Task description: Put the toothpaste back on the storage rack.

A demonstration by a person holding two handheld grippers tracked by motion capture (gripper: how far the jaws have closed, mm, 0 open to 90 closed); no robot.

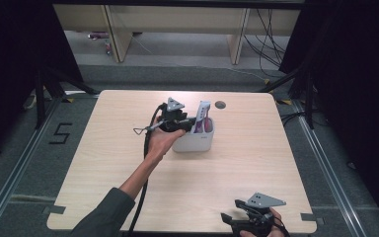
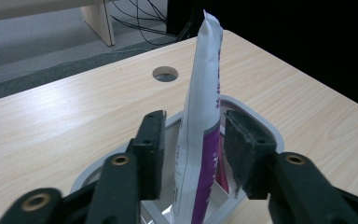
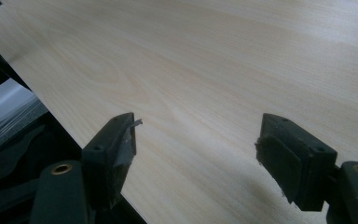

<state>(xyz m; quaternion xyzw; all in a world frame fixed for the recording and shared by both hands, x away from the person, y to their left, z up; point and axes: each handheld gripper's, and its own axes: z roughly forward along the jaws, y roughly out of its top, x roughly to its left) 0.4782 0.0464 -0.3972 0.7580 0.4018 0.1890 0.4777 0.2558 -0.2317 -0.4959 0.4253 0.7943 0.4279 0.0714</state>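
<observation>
Left tongs (image 2: 193, 154) astride tube (image 2: 200, 121), holder (image 2: 261, 123)

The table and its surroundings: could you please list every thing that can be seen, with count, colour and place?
tube: one, white and purple, upright in the holder, between the left claw's jaws with gaps at both sides
holder: one, white, near the table's middle, toward the far edge
table: one, light wood, with a round hole near its far edge
bench legs: pale wood, on the floor beyond the table
cables: several, dark, on the floor at far right
mark "5": one, black, on the floor left of the table
left claw: one, black, open, at the holder's top
right claw: one, black, open, over the table's near right edge
</observation>
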